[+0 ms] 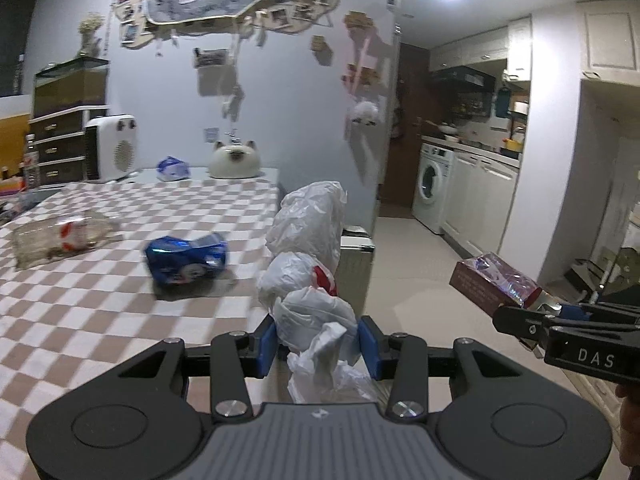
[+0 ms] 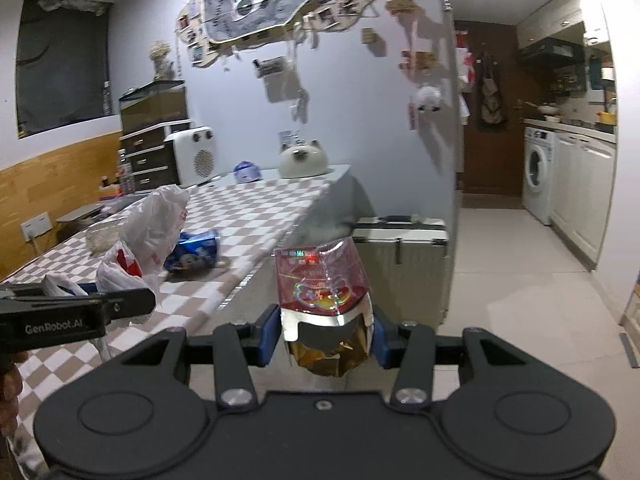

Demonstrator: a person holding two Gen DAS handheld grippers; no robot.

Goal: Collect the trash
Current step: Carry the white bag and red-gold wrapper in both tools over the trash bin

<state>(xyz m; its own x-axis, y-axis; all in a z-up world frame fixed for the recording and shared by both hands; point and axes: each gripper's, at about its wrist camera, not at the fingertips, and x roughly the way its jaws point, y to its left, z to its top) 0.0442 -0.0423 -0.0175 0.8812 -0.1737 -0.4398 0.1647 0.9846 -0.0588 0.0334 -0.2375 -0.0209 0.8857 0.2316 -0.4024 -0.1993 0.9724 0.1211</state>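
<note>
**Trash in both grippers; more on the desk at 10 o'clock**

Left wrist view
- Left gripper [image 1: 318, 346]: jaws part closed, clamped on a white bag [image 1: 310, 264]. The bag's crumpled bulk stands up toward 12 o'clock, past the desk [image 1: 80, 320] edge.
- Blue can [image 1: 186, 258]: crushed, lying on the desk at 10 o'clock from the gripper, long axis roughly left to right. Near, not touching the bag.
- Clear bottle [image 1: 60, 236]: flattened, further out at 9 to 10 o'clock, long axis also across.
- Right gripper [image 1: 532, 322]: enters at 3 o'clock, holding a red pack [image 1: 494, 280].

Right wrist view
- Right gripper [image 2: 326, 338]: jaws part closed on the pack [image 2: 320, 284], which stands upright, long axis to 12 o'clock.
- Can [image 2: 194, 250]: at 10 o'clock, beyond the left gripper [image 2: 132, 304] and its bag [image 2: 152, 226].
- Judgement: both grippers are full, so each needs emptying before the can; the left one is nearer it.
</note>
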